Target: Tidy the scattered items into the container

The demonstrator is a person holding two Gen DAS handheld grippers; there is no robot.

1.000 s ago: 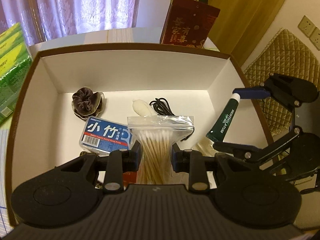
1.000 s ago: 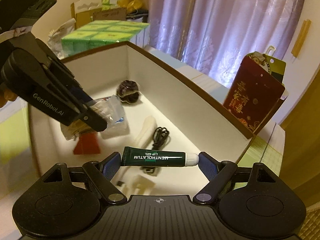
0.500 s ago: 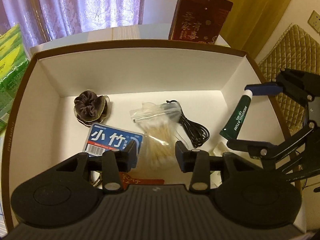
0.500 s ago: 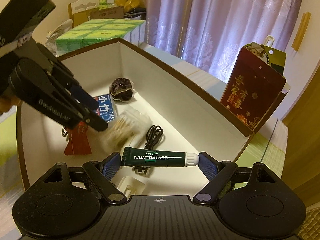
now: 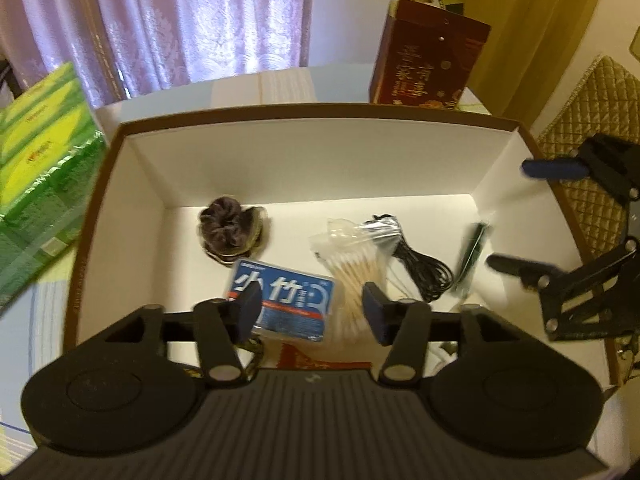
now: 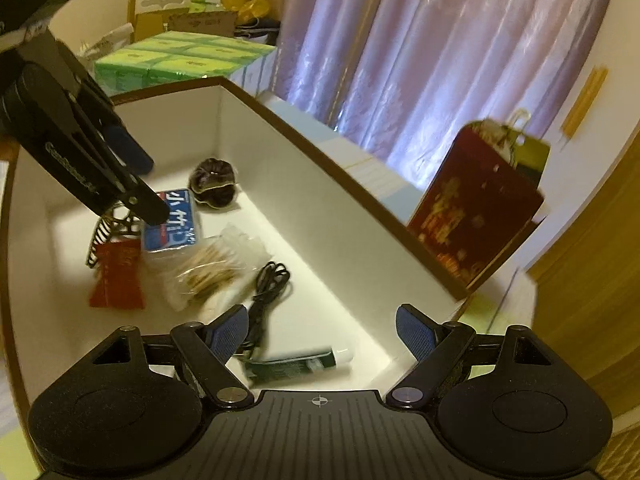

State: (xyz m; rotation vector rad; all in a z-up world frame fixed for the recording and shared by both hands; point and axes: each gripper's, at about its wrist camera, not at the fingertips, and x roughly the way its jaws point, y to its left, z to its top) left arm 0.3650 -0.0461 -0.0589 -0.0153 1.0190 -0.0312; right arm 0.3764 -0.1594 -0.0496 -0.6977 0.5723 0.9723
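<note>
A white box with a brown rim point(image 5: 304, 114) point(image 6: 328, 168) holds a dark scrunchie point(image 5: 230, 226) point(image 6: 212, 184), a blue pack point(image 5: 288, 304) point(image 6: 172, 224), a bag of cotton swabs point(image 5: 352, 268) point(image 6: 212, 272), a black cable point(image 5: 420, 264) point(image 6: 268, 288) and a red card point(image 6: 118, 276). The green lip gel tube point(image 5: 472, 254) point(image 6: 296, 366) lies blurred on the box floor by the right wall. My left gripper point(image 5: 312, 312) stands open above the blue pack and swabs, holding nothing. Over the tube my right gripper point(image 6: 322, 330) point(image 5: 532, 220) is open and empty.
Green tissue packs point(image 5: 36, 168) point(image 6: 180, 60) sit left of the box. A dark red gift bag point(image 5: 424, 60) point(image 6: 472, 216) stands behind its far right corner. A quilted gold chair point(image 5: 592, 128) is at the right. Purple curtains hang behind.
My right gripper opened and the lip gel tube dropped onto the box floor. My left gripper let go of the swab bag, opened wider and rose.
</note>
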